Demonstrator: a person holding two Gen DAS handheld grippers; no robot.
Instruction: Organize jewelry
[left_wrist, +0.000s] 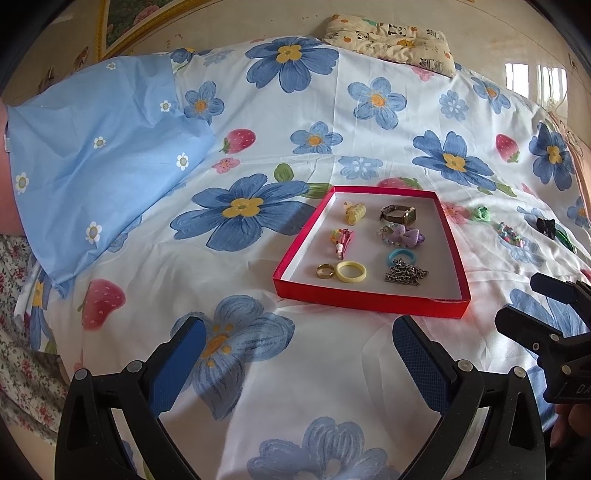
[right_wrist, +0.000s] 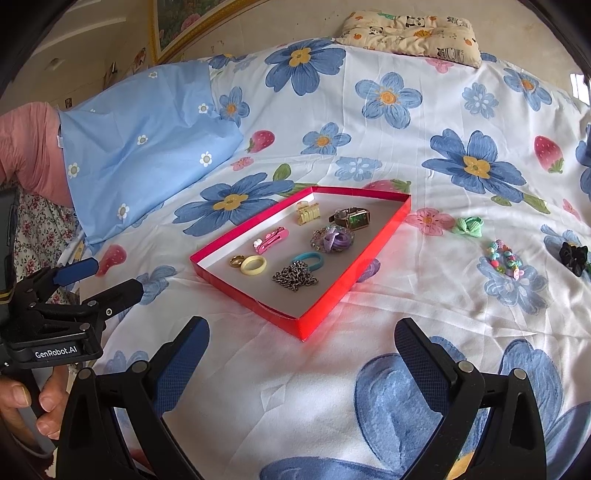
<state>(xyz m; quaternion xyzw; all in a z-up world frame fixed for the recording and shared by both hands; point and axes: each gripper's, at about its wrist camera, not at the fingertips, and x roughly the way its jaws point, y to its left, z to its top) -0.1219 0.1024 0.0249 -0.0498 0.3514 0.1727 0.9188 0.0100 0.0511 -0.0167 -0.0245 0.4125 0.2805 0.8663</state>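
Both the left tongs (left_wrist: 299, 354) and the right tongs (right_wrist: 301, 354) are open and empty. The small green fabric hair tie (right_wrist: 468, 225), on the bed beside the shallow red cardboard tray (right_wrist: 354, 277), looks soft and light; pinch its middle.

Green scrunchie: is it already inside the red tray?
No: the green scrunchie lies on the bedsheet to the right of the red tray, outside its wall.

Each camera looks forward and down along its own pair of fingers over a flowered bedsheet (left_wrist: 332, 369), from close above it. Both views share the red tray (left_wrist: 369, 301) (right_wrist: 321, 325) just beyond the fingertips. The left view has it ahead and slightly right; the right view has it ahead, and catches the left gripper (right_wrist: 107, 278) beside its left finger.
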